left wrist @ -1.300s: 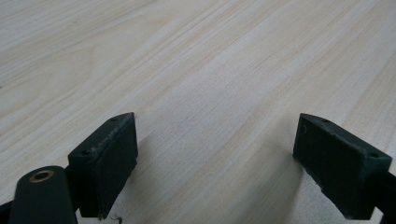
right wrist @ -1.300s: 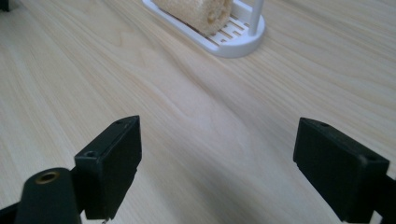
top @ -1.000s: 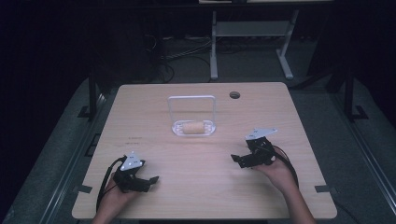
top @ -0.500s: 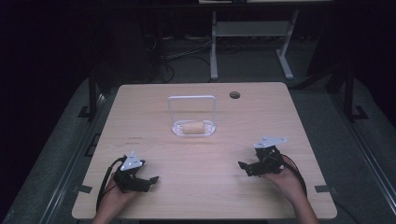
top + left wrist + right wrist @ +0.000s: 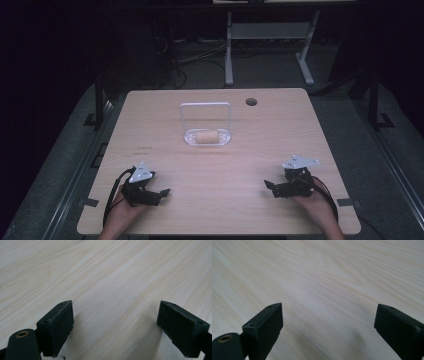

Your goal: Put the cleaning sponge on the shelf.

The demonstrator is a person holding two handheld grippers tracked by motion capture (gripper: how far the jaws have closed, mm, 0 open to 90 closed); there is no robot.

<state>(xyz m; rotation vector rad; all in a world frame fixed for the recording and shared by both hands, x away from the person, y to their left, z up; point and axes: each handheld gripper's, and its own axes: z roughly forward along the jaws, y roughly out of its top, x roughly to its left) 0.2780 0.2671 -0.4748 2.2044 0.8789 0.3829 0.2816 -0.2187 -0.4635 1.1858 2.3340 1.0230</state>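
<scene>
A clear plastic container (image 5: 207, 125) with its lid standing upright sits at the table's middle, far side. A tan roll-shaped item (image 5: 206, 136) lies inside it. My left gripper (image 5: 162, 192) rests low near the front left of the table, open, nothing between its jaws (image 5: 113, 327). My right gripper (image 5: 269, 187) rests near the front right, also open and empty (image 5: 327, 332). Both point inward across bare wood, well short of the container.
The light wooden table (image 5: 150, 125) has a round cable hole (image 5: 251, 101) at the far right. Beyond the far edge stands a white metal frame (image 5: 270, 35) on a dark floor with cables. Black rails run along the table's left and right sides.
My right gripper has drawn back toward the front edge and down onto the table. The left gripper has stayed put.
</scene>
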